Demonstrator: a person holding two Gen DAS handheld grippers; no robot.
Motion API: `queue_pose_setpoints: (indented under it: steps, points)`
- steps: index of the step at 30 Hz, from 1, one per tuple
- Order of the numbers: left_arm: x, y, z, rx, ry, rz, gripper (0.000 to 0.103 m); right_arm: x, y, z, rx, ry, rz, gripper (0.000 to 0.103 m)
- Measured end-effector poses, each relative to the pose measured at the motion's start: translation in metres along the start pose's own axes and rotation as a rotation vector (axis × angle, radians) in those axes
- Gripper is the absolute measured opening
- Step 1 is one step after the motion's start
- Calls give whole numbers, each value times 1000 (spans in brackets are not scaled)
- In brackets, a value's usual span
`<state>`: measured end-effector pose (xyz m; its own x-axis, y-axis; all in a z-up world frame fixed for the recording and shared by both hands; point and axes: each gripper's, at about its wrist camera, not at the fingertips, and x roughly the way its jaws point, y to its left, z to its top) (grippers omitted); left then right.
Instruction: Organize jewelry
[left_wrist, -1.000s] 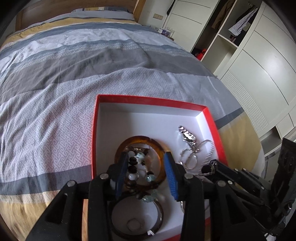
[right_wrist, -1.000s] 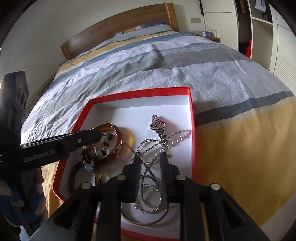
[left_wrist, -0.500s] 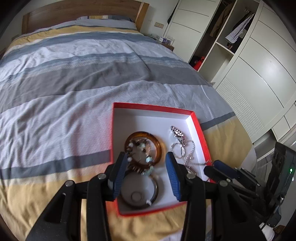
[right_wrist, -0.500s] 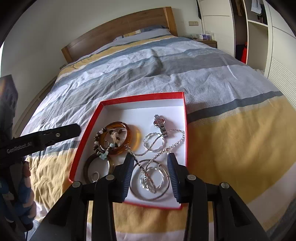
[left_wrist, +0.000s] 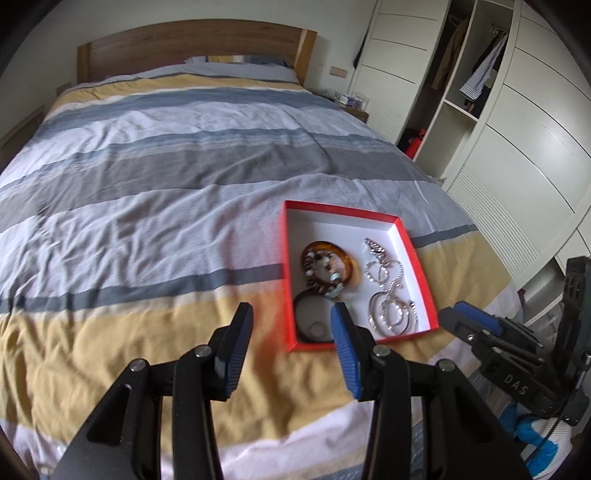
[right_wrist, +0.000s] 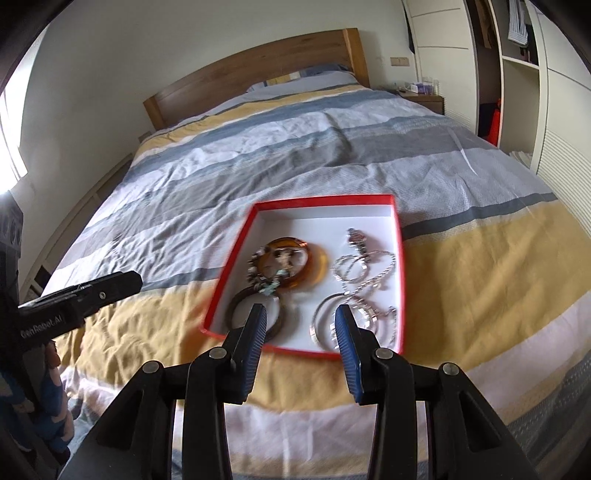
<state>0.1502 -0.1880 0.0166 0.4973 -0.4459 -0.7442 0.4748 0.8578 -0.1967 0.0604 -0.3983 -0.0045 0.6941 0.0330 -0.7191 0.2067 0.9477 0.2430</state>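
A red box (left_wrist: 343, 211) (right_wrist: 321, 200) with a white inside lies on the bed's yellow stripe. It holds an amber bangle (left_wrist: 347, 258) (right_wrist: 317, 266), a beaded bracelet (left_wrist: 317, 273) (right_wrist: 258, 269), a dark brown bangle (left_wrist: 299, 306) (right_wrist: 232, 314), silver chains (left_wrist: 384, 266) (right_wrist: 365, 266) and silver hoops (left_wrist: 391, 314) (right_wrist: 325, 314). My left gripper (left_wrist: 291, 314) hangs open and empty above the box's near left corner. My right gripper (right_wrist: 300, 314) is open and empty over the near edge. Each shows in the other's view (left_wrist: 465, 314) (right_wrist: 125, 282).
The striped duvet (left_wrist: 166, 177) stretches back to a wooden headboard (left_wrist: 192, 40). White wardrobes (left_wrist: 524, 147) and open shelves stand on the right, with a nightstand (right_wrist: 424, 98) beside the bed. A person's hand in a blue sleeve (right_wrist: 48, 387) holds the left gripper.
Both grippers have risen and pulled back from the box. The right jaws have opened off the silver chain, and the beaded bracelet no longer sits between the left fingers.
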Motion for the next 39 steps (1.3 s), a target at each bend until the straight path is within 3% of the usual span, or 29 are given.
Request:
queue_pose_setpoints:
  steps: [13, 20, 22, 26, 33, 39]
  points:
    - [-79, 46, -53, -31, -55, 120, 46, -32, 84, -38, -125, 20, 70, 40]
    - [-117, 75, -83, -63, -101, 212, 46, -43, 127, -51, -186, 21, 66, 46]
    - [-127, 82, -91, -69, -114, 239, 46, -45, 136, -54, -198, 20, 57, 58]
    - [-142, 91, -103, -81, -140, 280, 46, -50, 156, -65, -229, 20, 43, 69]
    - [-169, 98, -122, -106, -189, 330, 47, -64, 179, -78, -265, -11, -8, 99]
    - [-181, 99, -133, -108, -211, 350, 47, -71, 187, -87, -259, -37, -32, 102]
